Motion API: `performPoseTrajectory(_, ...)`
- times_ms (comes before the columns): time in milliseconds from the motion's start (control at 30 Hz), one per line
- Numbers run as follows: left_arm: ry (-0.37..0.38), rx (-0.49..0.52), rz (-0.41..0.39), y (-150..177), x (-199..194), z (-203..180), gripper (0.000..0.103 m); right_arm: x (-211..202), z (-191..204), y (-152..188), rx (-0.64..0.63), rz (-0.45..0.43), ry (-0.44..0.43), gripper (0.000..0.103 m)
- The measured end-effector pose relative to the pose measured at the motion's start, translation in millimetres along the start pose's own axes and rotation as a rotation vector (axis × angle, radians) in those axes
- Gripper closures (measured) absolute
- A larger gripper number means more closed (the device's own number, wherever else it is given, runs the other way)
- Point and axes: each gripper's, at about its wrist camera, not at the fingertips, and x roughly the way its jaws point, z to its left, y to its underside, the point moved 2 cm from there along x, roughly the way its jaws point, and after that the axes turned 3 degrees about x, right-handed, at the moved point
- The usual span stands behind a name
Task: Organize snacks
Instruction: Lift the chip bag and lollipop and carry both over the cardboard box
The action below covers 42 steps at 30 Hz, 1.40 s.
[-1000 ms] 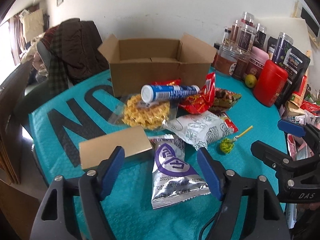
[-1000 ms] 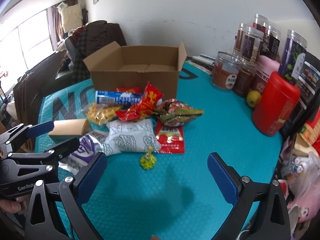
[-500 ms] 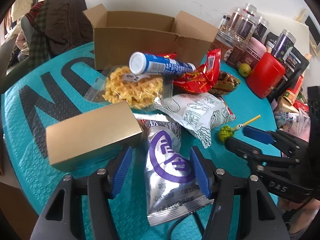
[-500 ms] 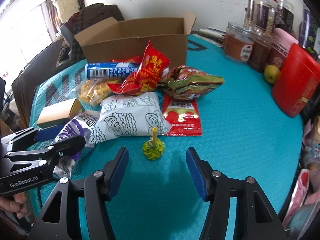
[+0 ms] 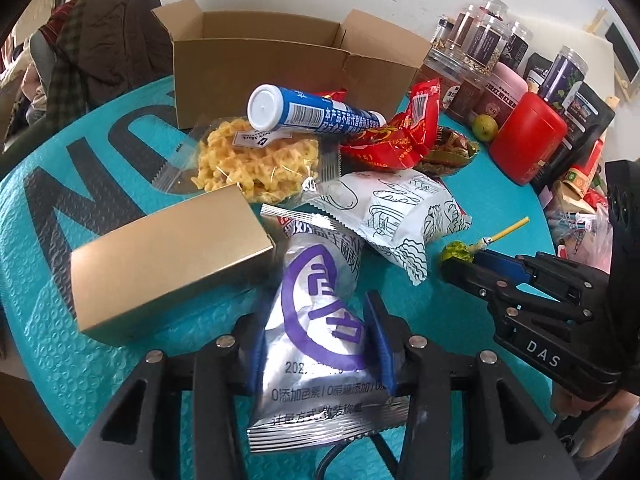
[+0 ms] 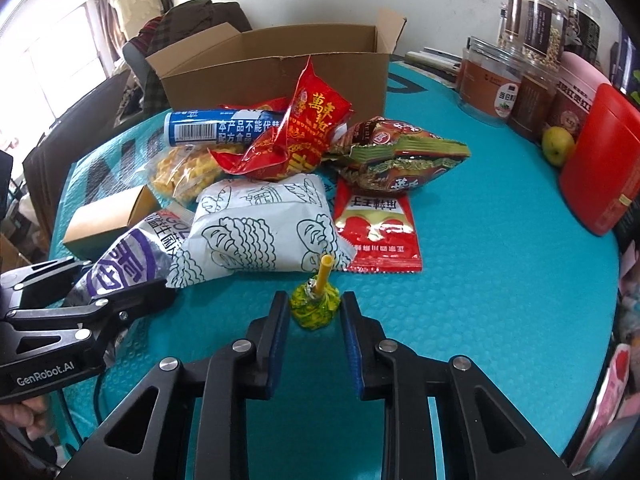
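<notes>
Left gripper [image 5: 318, 354]: jaws clamped on the silver-purple snack bag [image 5: 320, 320], flat on the teal table [image 6: 500, 280] beside the gold box [image 5: 160, 264]. Right gripper [image 6: 314, 334]: jaws narrowly apart, flanking the green-wrapped lollipop [image 6: 314, 304] without gripping it. Cardboard box [image 6: 280, 68] behind the pile.

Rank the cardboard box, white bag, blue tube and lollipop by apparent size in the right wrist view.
1. cardboard box, largest though farthest.
2. white bag.
3. blue tube, partly hidden by a red bag, so its full length is unsure.
4. lollipop, smallest though nearest, between the right gripper pads.
</notes>
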Motion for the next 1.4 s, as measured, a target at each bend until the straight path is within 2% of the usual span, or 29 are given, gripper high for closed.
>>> performPoseTrajectory(433, 0.005, 0.017, -0.039, 15, -31, -2, 0.063, -23, 14, 24, 0.017, -0.017, -0.042, 0.078)
performPoseTrajectory(767, 0.004, 0.049, -0.115, 11, -75, -9, 0.063, -61, 25, 32, 0.054, -0.074, -0.069, 0.078)
performPoseTrajectory(1033, 0.017, 0.088, -0.185, -10, -107, -16, 0.063, -94, 32, 16, 0.053, -0.149, -0.070, 0.077)
performPoseTrajectory(1400, 0.033, 0.122, -0.302, -59, -137, -15, 0.063, -133, 46, -40, -0.003, -0.273, -0.080, 0.077)
